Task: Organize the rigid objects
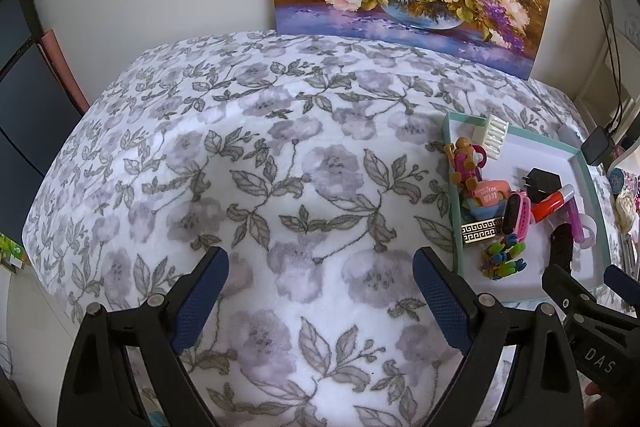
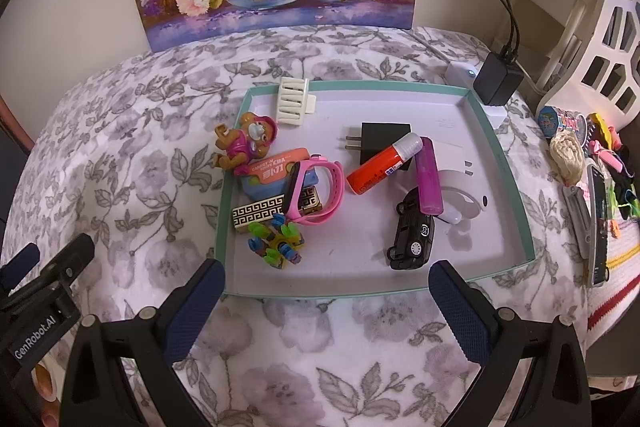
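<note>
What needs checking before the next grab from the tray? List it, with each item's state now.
1. Right gripper open and empty: ok, its fingers are spread at the tray's near edge.
2. Left gripper open and empty: ok, over bare blanket, left of the tray.
3. Black toy car free to grasp: not ok, the purple tube lies over its far end.
4. Pink watch free to lift: not ok, it lies on the stacked items.
5. Tray flat on the blanket: ok, as far as it shows.
6. Where sorted items should go: cannot tell.
</note>
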`<state>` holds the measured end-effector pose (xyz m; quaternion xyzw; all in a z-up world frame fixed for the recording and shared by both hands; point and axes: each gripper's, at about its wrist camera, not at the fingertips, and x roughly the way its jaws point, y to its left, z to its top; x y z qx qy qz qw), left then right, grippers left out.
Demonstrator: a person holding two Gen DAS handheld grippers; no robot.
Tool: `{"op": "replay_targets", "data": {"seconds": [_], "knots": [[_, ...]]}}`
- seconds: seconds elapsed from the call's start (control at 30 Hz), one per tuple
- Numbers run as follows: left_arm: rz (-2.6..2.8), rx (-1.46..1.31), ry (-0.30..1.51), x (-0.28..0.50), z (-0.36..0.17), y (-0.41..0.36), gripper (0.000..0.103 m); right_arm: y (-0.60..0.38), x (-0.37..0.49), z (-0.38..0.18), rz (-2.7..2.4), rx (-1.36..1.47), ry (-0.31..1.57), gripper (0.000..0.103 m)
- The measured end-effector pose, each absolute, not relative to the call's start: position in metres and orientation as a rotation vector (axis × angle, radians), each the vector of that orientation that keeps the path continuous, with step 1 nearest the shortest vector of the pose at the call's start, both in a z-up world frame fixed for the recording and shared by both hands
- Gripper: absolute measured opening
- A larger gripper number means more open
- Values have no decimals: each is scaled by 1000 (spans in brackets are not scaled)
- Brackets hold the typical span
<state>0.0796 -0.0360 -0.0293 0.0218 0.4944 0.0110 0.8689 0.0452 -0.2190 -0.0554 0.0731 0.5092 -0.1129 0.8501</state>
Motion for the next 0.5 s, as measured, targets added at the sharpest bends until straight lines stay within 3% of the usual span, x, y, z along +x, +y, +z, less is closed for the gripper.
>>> {"op": "replay_targets", "data": {"seconds": [0.5], "knots": [[19, 46, 1036, 80, -29, -35, 94, -219, 45, -56, -238, 155, 1073, 103]]}}
